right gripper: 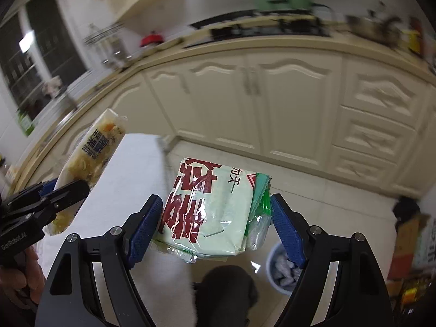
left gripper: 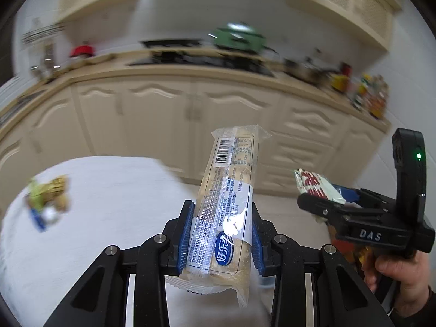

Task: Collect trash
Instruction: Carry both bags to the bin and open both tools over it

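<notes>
Nearest to me, my left gripper (left gripper: 220, 234) has its two blue pads clamped on one long clear bread wrapper (left gripper: 227, 204), which stands up from the jaws, barcode end on top. My right gripper (right gripper: 215, 231) has its two blue pads set wide around one pale green packet with red characters (right gripper: 209, 209); the left pad touches it, while a smaller green sachet (right gripper: 260, 193) sits against the right pad, so I read it as held. Both packets hang in the air, off the table.

Below the right gripper I count one round bin (right gripper: 283, 269) on the tiled floor, with crumpled pale stuff inside. Beside it to the right stands one brown carton (right gripper: 408, 234), blurred.

Further out to the left lies one white table (left gripper: 103, 204), with one small heap of wrappers (left gripper: 47, 199) near its left edge; too blurred to count pieces.

Beyond, one run of cream cabinets (left gripper: 169, 114) carries a counter holding one green pot (left gripper: 237, 36) and one red lidded item (left gripper: 81, 50)
</notes>
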`<action>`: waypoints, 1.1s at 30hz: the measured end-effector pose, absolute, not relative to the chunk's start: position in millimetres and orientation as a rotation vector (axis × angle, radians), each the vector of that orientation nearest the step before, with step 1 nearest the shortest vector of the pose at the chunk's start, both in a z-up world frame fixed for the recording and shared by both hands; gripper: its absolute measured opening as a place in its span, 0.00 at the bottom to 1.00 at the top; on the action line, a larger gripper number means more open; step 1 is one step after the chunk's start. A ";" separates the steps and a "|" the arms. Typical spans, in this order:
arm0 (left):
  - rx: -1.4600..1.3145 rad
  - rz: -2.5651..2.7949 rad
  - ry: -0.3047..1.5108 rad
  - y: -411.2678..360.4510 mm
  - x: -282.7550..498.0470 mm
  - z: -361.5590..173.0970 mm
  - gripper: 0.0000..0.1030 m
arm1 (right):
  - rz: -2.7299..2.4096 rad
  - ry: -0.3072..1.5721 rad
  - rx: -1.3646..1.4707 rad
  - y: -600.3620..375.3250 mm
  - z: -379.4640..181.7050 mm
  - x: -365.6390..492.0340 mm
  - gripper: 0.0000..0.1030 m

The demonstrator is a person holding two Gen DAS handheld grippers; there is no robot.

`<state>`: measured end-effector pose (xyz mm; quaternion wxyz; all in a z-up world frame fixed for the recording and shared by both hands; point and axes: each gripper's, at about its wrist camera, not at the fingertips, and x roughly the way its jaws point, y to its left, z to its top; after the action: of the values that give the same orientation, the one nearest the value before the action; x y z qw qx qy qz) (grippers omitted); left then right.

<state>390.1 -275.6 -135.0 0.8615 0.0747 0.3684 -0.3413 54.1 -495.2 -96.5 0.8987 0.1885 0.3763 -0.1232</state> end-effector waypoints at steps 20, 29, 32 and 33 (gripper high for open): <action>0.421 -0.797 1.223 -490.1 414.1 -269.4 0.74 | -0.550 1.034 0.748 -668.0 -294.8 -22.9 1.00; 0.436 -0.730 1.079 -478.4 376.8 -222.0 0.94 | -0.561 1.007 0.779 -654.1 -287.0 -34.9 1.00; 0.415 -0.724 1.051 -458.3 377.7 -202.0 0.96 | -0.549 0.990 0.752 -644.6 -270.8 -27.1 1.00; 0.402 -0.724 1.043 -448.6 375.4 -194.6 0.96 | -0.543 0.979 0.735 -640.0 -261.2 -23.0 1.00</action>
<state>375.4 -448.6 -194.6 0.7864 0.1862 0.4838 -0.3360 -23.0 -640.0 -261.2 0.7842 0.3405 0.4535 -0.2518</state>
